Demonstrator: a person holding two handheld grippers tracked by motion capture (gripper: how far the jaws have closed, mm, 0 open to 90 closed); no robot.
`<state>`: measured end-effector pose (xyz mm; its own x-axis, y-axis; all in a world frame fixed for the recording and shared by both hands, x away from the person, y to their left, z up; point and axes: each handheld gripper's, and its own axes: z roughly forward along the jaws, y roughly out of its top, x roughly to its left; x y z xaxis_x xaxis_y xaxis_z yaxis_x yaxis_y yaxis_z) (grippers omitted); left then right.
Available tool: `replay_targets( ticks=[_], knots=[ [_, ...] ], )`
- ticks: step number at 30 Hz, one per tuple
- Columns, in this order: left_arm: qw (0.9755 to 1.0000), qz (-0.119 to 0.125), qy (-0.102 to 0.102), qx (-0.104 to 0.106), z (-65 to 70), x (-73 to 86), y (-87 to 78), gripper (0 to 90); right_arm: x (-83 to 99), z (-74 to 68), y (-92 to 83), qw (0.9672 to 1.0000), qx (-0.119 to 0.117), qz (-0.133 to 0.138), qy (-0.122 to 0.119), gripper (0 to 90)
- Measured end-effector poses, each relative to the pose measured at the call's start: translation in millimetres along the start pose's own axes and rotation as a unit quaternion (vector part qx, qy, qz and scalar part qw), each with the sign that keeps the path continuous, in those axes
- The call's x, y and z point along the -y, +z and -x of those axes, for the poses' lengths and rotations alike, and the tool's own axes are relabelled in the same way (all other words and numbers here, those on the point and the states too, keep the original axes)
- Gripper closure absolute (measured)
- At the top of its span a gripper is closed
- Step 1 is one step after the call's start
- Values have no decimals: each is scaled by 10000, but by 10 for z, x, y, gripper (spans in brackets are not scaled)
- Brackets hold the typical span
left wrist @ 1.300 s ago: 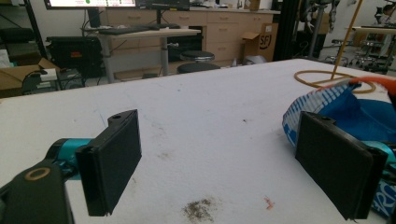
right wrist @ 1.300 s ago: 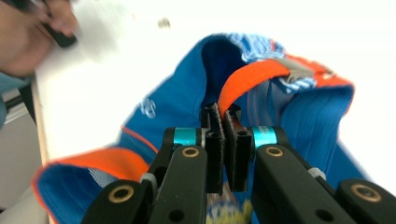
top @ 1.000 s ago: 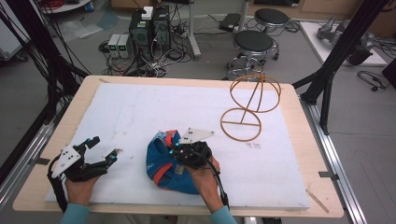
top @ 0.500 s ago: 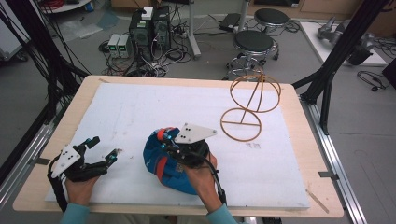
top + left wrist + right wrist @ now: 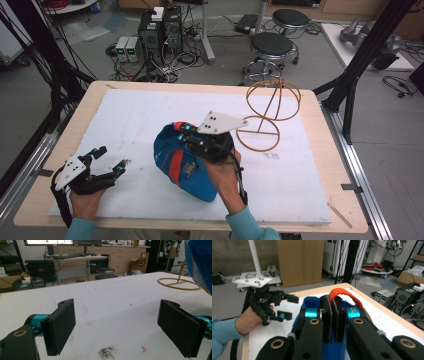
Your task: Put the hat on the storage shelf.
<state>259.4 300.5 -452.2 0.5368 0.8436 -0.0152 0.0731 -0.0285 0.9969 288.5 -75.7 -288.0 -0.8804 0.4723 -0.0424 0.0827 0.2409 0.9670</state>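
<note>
Though printed, the blue cap (image 5: 182,162) (logo) reads illegibly.

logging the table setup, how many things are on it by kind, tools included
blue bag: 1
wire stand: 1
tools: 2, left tool open, right tool shut on the bag's edge
total: 4

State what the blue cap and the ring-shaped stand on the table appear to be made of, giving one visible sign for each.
Blue cap: apparently soft woven fabric with a matt finish; it sags and creases where the right gripper pinches its rim, and an orange strap loops from it.

Ring-shaped stand: thin rigid rods bent into hoops, tan and matt; it could be rattan, wood or coated wire, the look leaves that open.
</note>
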Motion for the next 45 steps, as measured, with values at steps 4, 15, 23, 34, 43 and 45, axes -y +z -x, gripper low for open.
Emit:
replay_targets(
  ticks=[4, 15, 23, 34, 43, 45],
  knots=[
    [10000, -5, -1, -2, -1, -1, -2, 153, -81, 158, -61, 10000, 91, -34, 10, 880],
    [10000, -2, 4, -9, 3, 0, 3, 153, -120, 454, -190, 9972, 537, 523, 28, 880],
    [10000, 29, 11, -1, 4, 2, -5, 153, -133, 651, -226, 9932, 737, 878, 218, 880],
    [10000, 41, 30, 51, 2, 4, -8, 155, -285, 1083, -355, 9895, 1043, 957, 278, 880],
    [10000, 4, 17, 50, -1, 1, -1, 154, -345, 1513, -483, 9839, 1408, 944, 571, 880],
    [10000, 0, 18, 53, -1, 0, -1, 155, -358, 1598, -508, 9823, 1494, 947, 615, 880]
  ],
)
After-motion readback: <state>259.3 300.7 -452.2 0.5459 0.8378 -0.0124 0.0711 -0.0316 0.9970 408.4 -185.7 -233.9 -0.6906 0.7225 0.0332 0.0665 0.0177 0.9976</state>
